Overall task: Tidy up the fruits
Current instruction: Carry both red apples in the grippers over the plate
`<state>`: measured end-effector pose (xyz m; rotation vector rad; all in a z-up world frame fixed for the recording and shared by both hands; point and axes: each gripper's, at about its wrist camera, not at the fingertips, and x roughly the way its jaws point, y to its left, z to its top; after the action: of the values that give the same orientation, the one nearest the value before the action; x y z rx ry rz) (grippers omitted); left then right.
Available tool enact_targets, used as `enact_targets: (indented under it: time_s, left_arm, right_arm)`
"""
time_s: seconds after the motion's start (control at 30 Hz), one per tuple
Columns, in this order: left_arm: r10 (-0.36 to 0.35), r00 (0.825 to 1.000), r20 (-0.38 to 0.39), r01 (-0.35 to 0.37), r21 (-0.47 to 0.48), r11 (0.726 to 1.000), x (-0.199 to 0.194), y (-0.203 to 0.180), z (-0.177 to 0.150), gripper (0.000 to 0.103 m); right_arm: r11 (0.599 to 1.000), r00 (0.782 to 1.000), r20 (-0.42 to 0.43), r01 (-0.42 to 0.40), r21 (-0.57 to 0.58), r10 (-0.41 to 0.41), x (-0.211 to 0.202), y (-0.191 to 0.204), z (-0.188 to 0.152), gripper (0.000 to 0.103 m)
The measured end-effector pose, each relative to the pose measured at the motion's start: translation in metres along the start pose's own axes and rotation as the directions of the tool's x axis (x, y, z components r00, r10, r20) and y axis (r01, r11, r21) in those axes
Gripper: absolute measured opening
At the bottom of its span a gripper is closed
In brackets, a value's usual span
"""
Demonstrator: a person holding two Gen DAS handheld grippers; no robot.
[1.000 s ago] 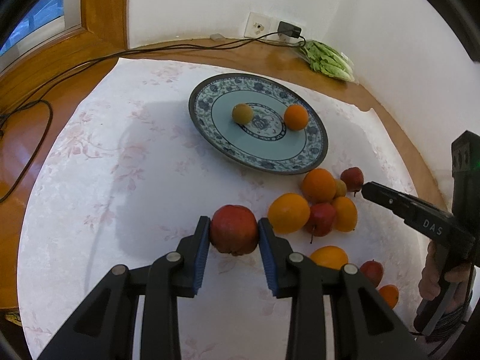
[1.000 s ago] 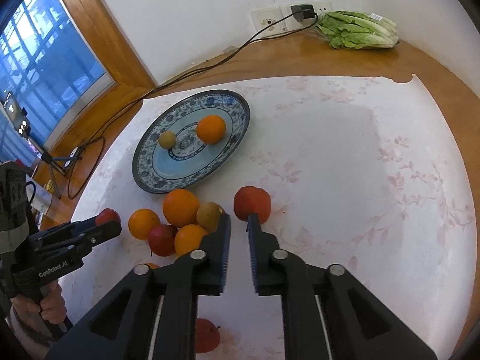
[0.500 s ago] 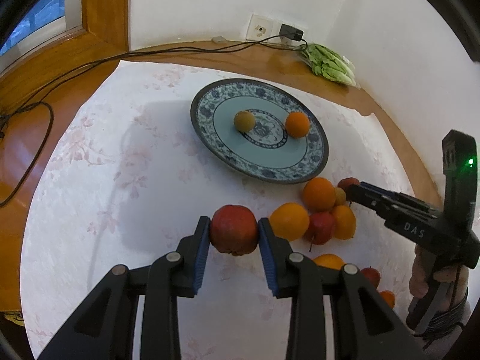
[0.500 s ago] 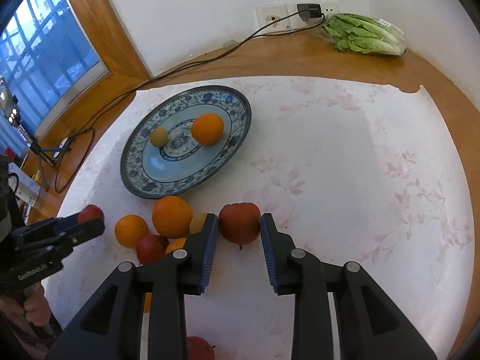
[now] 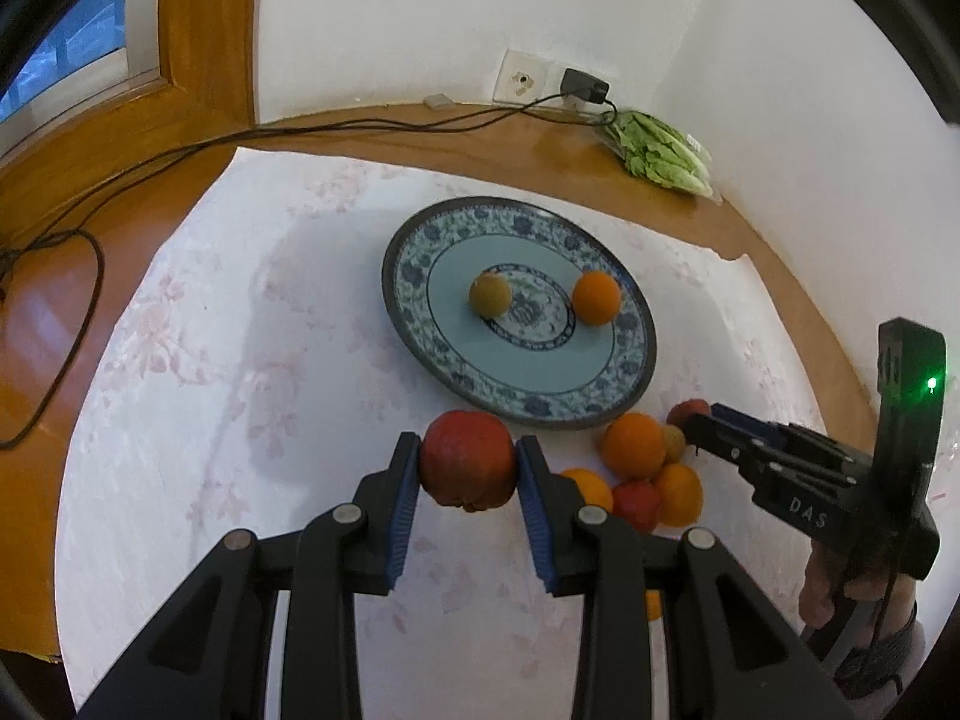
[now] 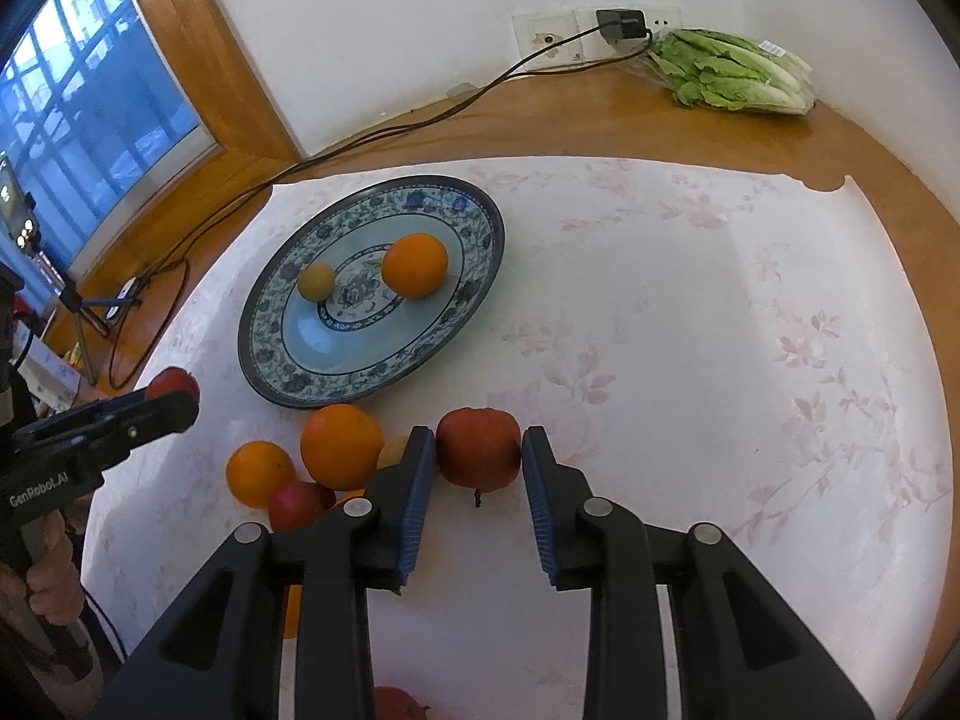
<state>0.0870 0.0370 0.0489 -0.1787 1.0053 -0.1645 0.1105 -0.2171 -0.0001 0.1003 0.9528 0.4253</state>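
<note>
My left gripper (image 5: 468,465) is shut on a red apple (image 5: 468,459) and holds it above the cloth, just short of the blue-and-white plate (image 5: 624,384). The plate holds a yellow-green fruit (image 5: 490,295) and an orange (image 5: 595,298). My right gripper (image 6: 478,459) is open, with its jaws on either side of a second red apple (image 6: 478,447) that rests on the cloth; small gaps show at both pads. A pile of oranges and apples (image 6: 312,471) lies left of it. The left gripper (image 6: 162,402) with its apple shows in the right wrist view.
A white floral cloth (image 6: 690,330) covers the round wooden table. A bag of lettuce (image 6: 729,69) lies at the back by the wall socket (image 6: 546,39). A black cable (image 5: 180,150) runs along the table's back edge. Another red fruit (image 6: 396,702) lies near my right gripper's base.
My left gripper has lifted its apple and moved it toward the plate. My right gripper has opened and moved forward around the second red apple.
</note>
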Motion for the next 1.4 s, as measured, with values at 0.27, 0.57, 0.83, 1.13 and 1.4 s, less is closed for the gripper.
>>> enact_targets:
  time_s: [0.27,0.57,0.83,1.13,1.4]
  left_arm:
    - [-0.008,1.0,-0.003,0.008,0.012,1.0,0.004,-0.003,0.005,0.033]
    - [0.003,1.0,-0.002,-0.003,0.043,0.999,0.01,-0.01,0.013,0.033]
    - [0.008,1.0,0.001,-0.008,0.058,0.998,0.011,-0.012,0.018,0.033]
    - [0.001,1.0,-0.013,0.0,0.055,0.998,0.018,-0.01,0.018,0.033]
    - [0.001,1.0,-0.012,0.0,0.051,0.999,0.021,-0.008,0.021,0.033]
  right_arm:
    - [1.0,1.0,-0.012,0.018,-0.014,-0.018,-0.002,0.004,-0.003,0.031]
    - [0.999,0.999,-0.026,0.045,-0.027,-0.045,0.001,0.006,0.002,0.032]
    - [0.999,0.999,-0.035,0.041,-0.003,-0.042,-0.002,0.006,-0.004,0.034]
    - [0.999,0.998,-0.018,0.054,-0.003,-0.054,0.001,0.007,-0.001,0.035]
    - [0.999,0.999,-0.025,0.023,0.026,-0.023,0.001,0.004,0.001,0.031]
